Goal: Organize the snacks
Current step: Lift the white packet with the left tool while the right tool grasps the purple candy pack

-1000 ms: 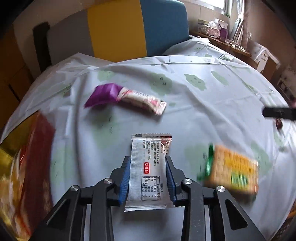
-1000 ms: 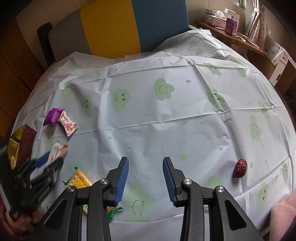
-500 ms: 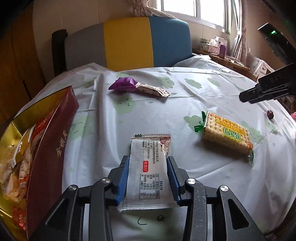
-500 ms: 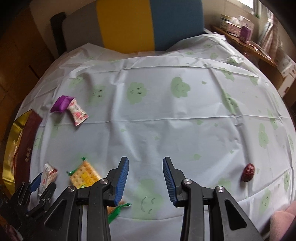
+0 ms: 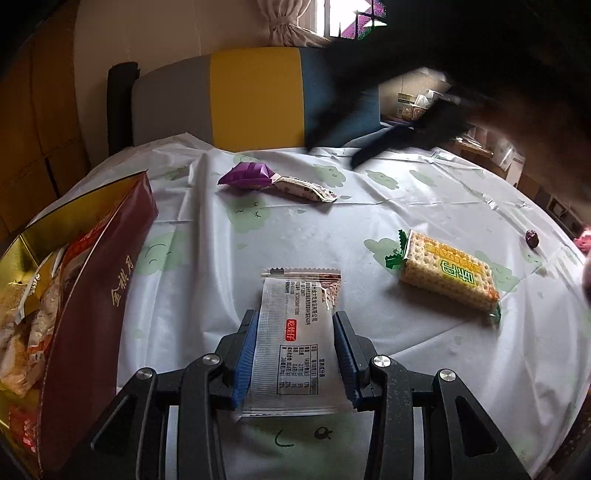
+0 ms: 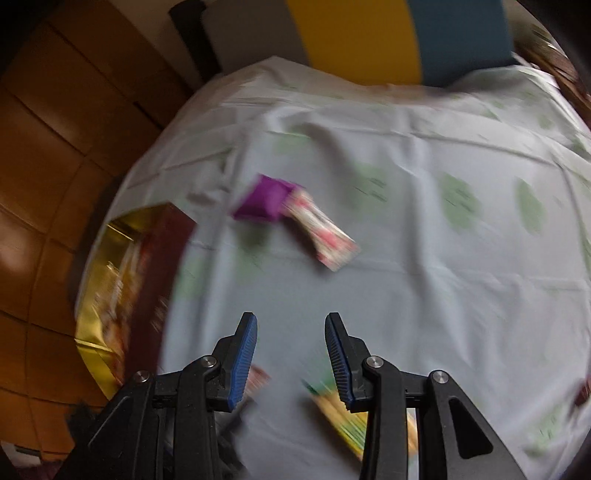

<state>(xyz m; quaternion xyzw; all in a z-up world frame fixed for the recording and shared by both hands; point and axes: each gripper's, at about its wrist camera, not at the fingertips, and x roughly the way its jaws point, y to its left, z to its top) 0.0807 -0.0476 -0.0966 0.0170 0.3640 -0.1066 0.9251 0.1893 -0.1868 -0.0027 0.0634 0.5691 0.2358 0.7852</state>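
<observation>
A round table fills both views, covered by a pale plastic cloth (image 5: 424, 206) printed with green smiling clouds and creased along its fold lines. Behind it, at the top of the left wrist view, stands a chair (image 5: 255, 96) with a back in grey, yellow and blue panels; wooden wall panelling (image 6: 55, 155) runs down the left of the right wrist view. A gathered curtain (image 5: 284, 22) and a bright window sit at the top centre, and a cluttered shelf shows at the upper right (partly hidden by the dark, blurred shape of the right gripper (image 5: 399, 144) passing across).

At the left edge an open red box (image 5: 110, 295) with a gold lining holds several wrapped snacks. In the lower centre the left gripper (image 5: 295, 354) has a white sachet (image 5: 295, 332) between its blue pads, which touch its edges; its grasp looks light. A purple packet (image 5: 247, 175) lies in the upper middle, touching a pink-patterned bar (image 5: 306, 188). A cracker pack (image 5: 448, 273) rests at the right, and a red date (image 5: 532, 238) sits near the far right edge.

In the blurred right wrist view, the right gripper (image 6: 290, 354) hangs over the cloth with its jaws apart and nothing between them.
</observation>
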